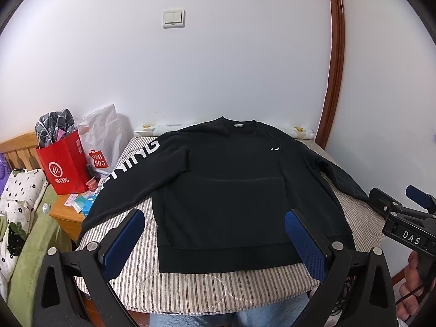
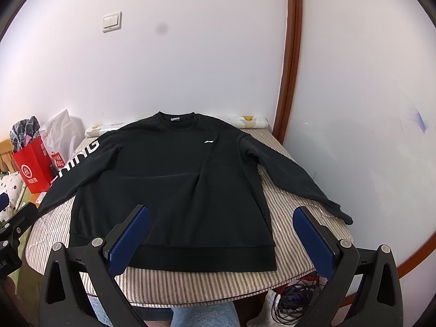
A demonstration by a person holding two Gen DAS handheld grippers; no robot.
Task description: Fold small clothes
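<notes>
- The left tongs (image 1: 215, 230) sit at the bottom of the left wrist view, blue pads spread wide with nothing between them, hovering over the hem of the sweatshirt (image 1: 220, 190).
- The right tongs (image 2: 222, 231) fill the bottom of the right wrist view — also released and empty, near the hem's right corner.
- At the left of the left wrist view, a red paper bag (image 1: 64, 163) stands on a small wooden stand (image 1: 66, 214); checked cloth pokes out of its top. What else is inside I cannot tell.
- Just beside it to the right is a white bag (image 1: 102, 139) with a red logo; its contents are hidden.
- In the middle, the sweatshirt lies front up and flat on the striped table cover (image 1: 218, 288), collar toward the wall, both sleeves spread outward.
- It looks soft and limp, fairly thick, likely light enough for one pinch but sure to sag and drape when lifted — not fragile, not slippery.
- Good places to take hold, as I judge it: the cuff of the lettered sleeve (image 1: 120, 182) at left and the plain sleeve (image 2: 294, 174) at right, or the thick hem band's corners.
</notes>
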